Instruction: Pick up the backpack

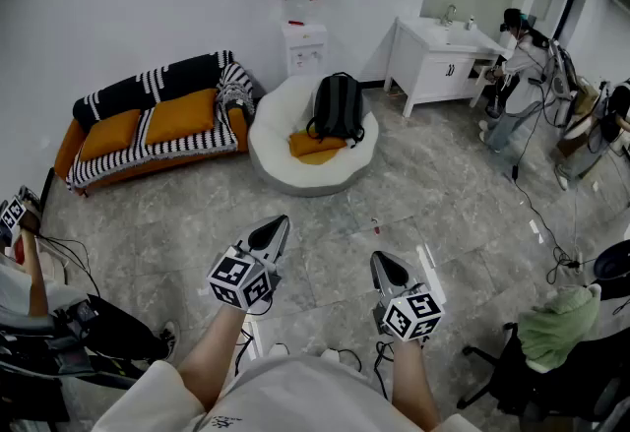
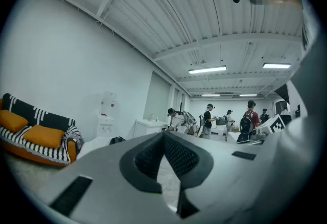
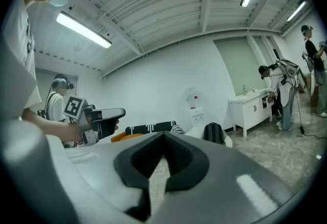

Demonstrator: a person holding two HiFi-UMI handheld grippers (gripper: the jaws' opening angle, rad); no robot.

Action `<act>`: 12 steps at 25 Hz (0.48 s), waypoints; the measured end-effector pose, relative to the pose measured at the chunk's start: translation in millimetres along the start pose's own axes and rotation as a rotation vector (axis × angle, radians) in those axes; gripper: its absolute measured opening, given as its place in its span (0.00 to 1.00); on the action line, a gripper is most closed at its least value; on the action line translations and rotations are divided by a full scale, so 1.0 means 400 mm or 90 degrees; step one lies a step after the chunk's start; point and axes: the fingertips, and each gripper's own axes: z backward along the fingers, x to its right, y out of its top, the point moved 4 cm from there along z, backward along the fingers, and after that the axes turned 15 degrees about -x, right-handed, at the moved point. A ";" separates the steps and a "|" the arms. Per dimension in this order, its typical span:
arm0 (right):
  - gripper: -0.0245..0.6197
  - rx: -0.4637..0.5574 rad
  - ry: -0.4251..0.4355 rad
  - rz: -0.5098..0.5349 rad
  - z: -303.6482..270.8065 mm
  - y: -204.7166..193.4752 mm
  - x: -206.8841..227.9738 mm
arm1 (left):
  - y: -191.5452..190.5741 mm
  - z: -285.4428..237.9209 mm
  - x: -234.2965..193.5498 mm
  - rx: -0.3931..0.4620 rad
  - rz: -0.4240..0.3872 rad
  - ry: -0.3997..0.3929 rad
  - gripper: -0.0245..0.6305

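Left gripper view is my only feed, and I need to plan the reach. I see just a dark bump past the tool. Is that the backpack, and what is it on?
Observer: Yes. The backpack stands upright on a round white seat.
Operator: Anything against it?
Observer: An orange cushion lies at its base, on the same seat.
Operator: And the right tool?
Observer: The right tool is shut and empty, well short of the seat.
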 end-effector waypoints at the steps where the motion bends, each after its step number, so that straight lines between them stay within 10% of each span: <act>1: 0.04 0.001 0.000 0.001 -0.001 0.003 0.007 | 0.003 -0.006 -0.002 0.000 -0.001 0.002 0.02; 12: 0.04 0.021 0.020 0.019 0.016 0.053 0.076 | 0.042 -0.052 0.029 0.021 -0.010 0.035 0.02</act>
